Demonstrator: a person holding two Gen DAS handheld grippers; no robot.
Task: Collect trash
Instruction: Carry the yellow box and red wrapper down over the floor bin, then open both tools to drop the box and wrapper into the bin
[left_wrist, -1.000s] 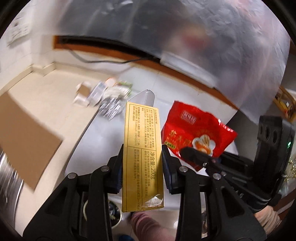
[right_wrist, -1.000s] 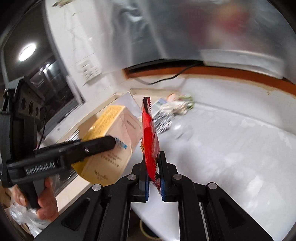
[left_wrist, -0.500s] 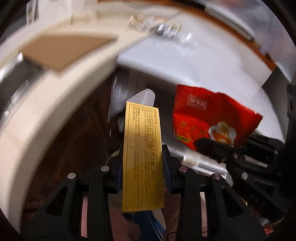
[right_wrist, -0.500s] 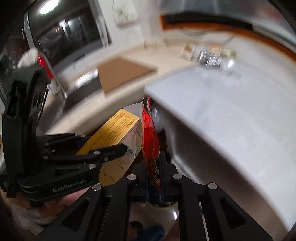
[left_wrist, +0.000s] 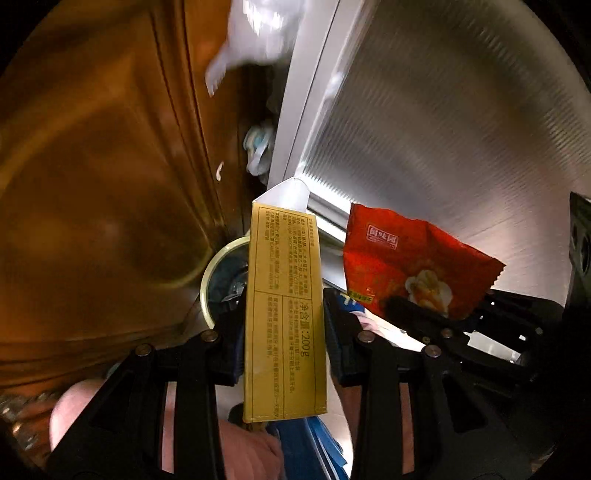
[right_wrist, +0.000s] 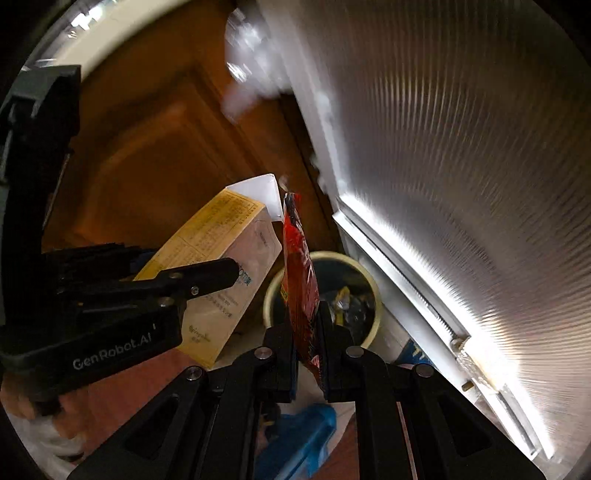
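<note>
Brown wooden cabinet door (left_wrist: 110, 177), panelled, glossy, dimly lit. Ribbed silver metal panel (left_wrist: 461, 129) with pale frame edge, brightly lit low in the right wrist view (right_wrist: 480, 221). Reddish-brown floor (right_wrist: 122, 387) below; blurred white plastic (left_wrist: 255, 40) hanging above.

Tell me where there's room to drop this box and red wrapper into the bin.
The bin already holds trash, but its mouth is open on the side toward the ribbed white panel. The box in the left claw and the wrapper in the right claw crowd the near rim.
</note>
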